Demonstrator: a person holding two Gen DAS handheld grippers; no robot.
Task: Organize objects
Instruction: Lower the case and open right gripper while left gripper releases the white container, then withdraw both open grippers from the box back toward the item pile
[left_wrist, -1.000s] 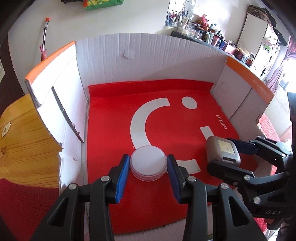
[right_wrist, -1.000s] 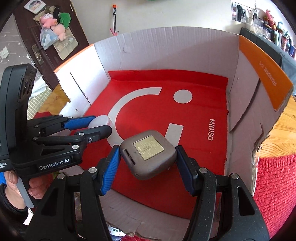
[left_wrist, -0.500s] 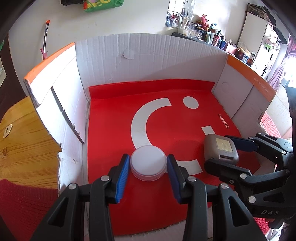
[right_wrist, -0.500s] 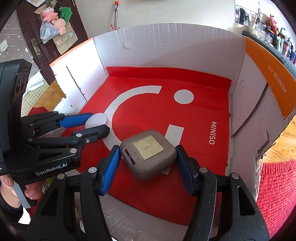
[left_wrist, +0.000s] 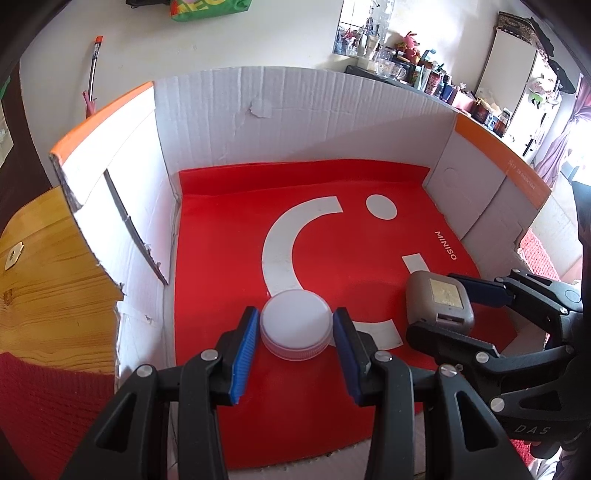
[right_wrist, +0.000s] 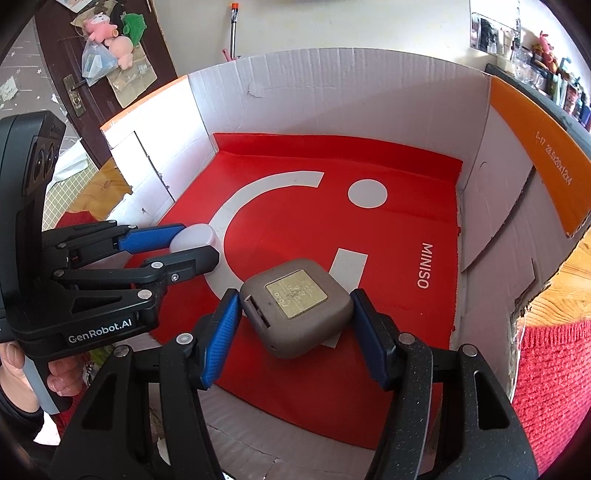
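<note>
Both grippers are clamped: left gripper (left_wrist: 294, 328) on a white round lid (left_wrist: 294, 323), right gripper (right_wrist: 291, 312) on a grey case (right_wrist: 295, 306), apparently just above the red-lined box (left_wrist: 295, 110). Placement is in hand; lowering and release are called for.

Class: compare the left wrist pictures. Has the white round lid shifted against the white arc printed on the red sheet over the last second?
No. The white round lid sits at the same lower end of the white arc, between the left gripper fingers as before.
</note>
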